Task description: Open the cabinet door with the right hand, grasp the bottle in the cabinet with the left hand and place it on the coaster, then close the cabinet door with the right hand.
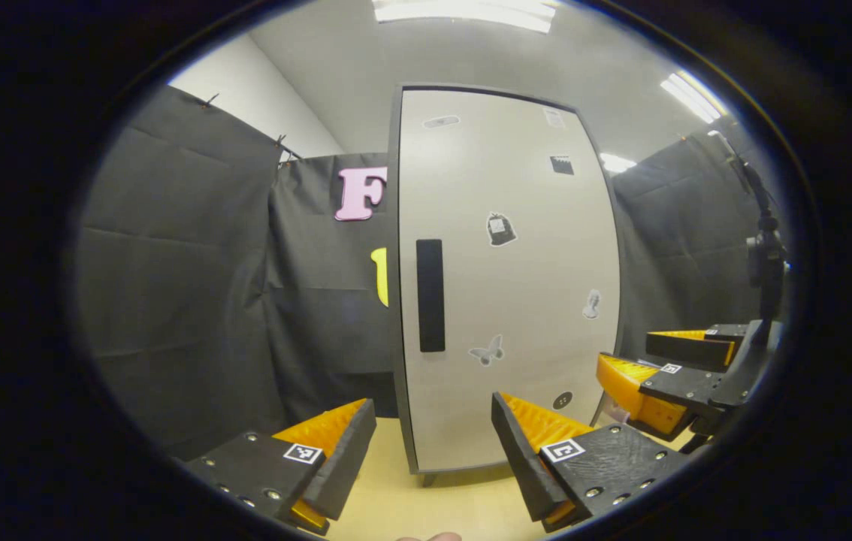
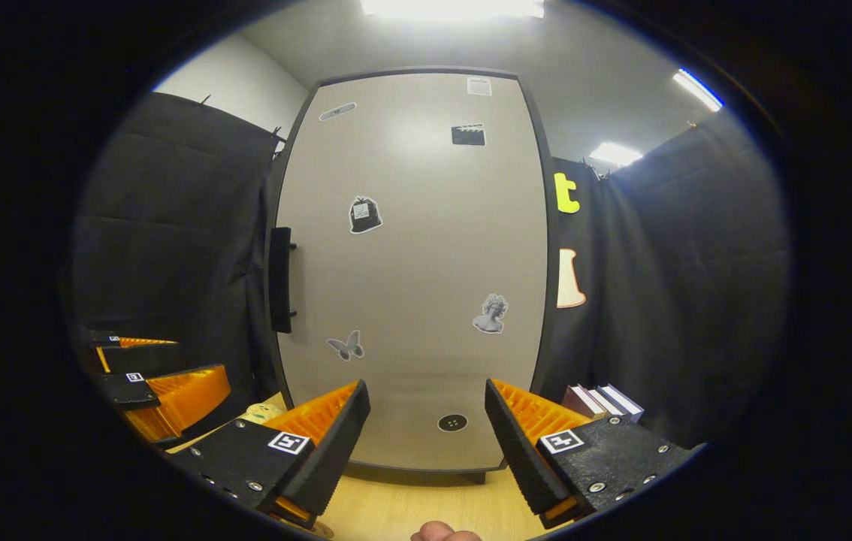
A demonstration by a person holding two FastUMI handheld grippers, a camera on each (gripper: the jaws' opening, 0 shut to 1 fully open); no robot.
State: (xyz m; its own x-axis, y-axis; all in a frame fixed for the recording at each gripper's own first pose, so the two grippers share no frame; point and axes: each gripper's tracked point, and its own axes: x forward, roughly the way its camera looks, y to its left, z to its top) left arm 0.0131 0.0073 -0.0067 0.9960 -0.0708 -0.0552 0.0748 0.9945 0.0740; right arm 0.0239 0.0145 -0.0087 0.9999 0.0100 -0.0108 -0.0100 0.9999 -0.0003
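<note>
Cabinet door [image 2: 411,270]: shut, flat matte panel with stickers, slim bar handle [image 2: 280,279] | left gripper [image 1: 433,451]: jaws apart, empty | right gripper [image 2: 426,443]: jaws apart, empty | wood-grain tabletop [image 2: 411,511].

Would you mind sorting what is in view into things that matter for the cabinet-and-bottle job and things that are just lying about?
For the job:
- cabinet door, shut
- its handle
- right gripper, open, facing the door
- left gripper, open

Lying about:
- books to the right of the cabinet
- stickers on the door, such as the butterfly
- table
</note>
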